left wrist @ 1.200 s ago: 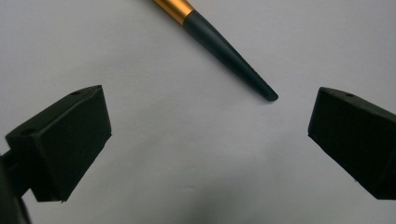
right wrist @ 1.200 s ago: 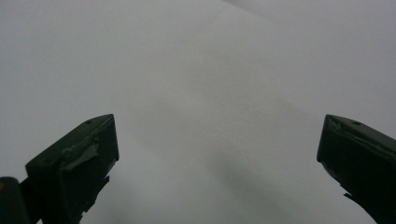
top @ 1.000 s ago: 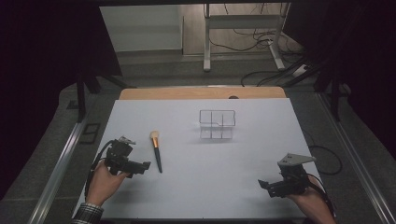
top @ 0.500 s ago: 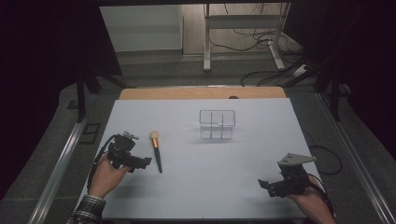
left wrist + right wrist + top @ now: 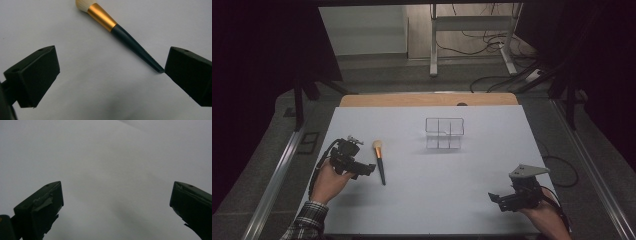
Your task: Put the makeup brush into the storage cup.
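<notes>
Left tongs point(image 5: 368, 170) sit low over the white bench point(image 5: 452, 200), jaws spread wide, nothing btwn them yet. Makeup brush w/ dark tapered handle, gold ferrule and pale bristle head point(image 5: 379, 162) lies flat on the bench just beside those tongs, bristles pointing away from the person, handle tip toward them. In the left gripper view the brush point(image 5: 120, 32) runs diagonally; its handle tip is right at the inner edge of one jaw, can't tell if touching. Prob. the wide spread is so the jaws can straddle the thin handle before closing; approach looks aimed at the handle end, not the bristles.

Right tongs point(image 5: 504, 199) held near the bench's near right corner, well apart from the brush, jaws also wide & empty, facing bare bench in the right gripper view point(image 5: 117, 202). Looks parked, out of the way.

Clear plastic multi-compartment organiser point(image 5: 444, 133) stands upright mid-bench, farther back, empty as far as visible; likely the brush's destination.
</notes>
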`<state>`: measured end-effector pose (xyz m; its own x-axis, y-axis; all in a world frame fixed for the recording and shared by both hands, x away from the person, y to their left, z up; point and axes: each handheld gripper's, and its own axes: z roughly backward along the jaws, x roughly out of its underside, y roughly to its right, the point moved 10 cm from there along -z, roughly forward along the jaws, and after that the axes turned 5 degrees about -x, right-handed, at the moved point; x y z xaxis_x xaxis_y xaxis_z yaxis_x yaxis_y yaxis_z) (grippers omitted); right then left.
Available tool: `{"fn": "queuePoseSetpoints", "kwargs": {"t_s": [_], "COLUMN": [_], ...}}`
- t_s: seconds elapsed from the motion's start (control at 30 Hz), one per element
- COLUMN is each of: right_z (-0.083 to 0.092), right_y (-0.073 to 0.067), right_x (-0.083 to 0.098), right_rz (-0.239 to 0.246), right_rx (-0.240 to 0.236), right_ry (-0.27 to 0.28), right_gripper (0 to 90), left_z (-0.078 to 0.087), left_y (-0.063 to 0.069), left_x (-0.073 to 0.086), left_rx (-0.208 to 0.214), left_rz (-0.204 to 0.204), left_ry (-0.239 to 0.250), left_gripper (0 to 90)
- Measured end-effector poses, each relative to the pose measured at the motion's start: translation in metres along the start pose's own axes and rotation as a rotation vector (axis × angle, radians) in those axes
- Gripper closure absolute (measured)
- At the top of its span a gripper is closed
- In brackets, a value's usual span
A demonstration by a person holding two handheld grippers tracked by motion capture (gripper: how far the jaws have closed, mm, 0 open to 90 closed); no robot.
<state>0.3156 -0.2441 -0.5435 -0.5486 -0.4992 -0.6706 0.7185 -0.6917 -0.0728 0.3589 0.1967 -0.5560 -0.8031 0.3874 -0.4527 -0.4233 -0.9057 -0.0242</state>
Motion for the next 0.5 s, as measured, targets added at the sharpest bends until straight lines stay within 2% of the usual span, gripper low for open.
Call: {"fn": "queuePoseSetpoints", "kwargs": {"t_s": [0.5], "right_z": [-0.001], "right_y": [0.0], "right_x": [0.001], "right_rz": [0.002], "right_rx": [-0.001], "right_ry": [-0.006], "right_gripper": [0.0], "left_z": [-0.005], "left_y": [-0.007], "left_x": [-0.011], "left_rx": [-0.003], "left_rz": [0.015], "left_ry": [-0.033], "left_gripper": [0.2]}}
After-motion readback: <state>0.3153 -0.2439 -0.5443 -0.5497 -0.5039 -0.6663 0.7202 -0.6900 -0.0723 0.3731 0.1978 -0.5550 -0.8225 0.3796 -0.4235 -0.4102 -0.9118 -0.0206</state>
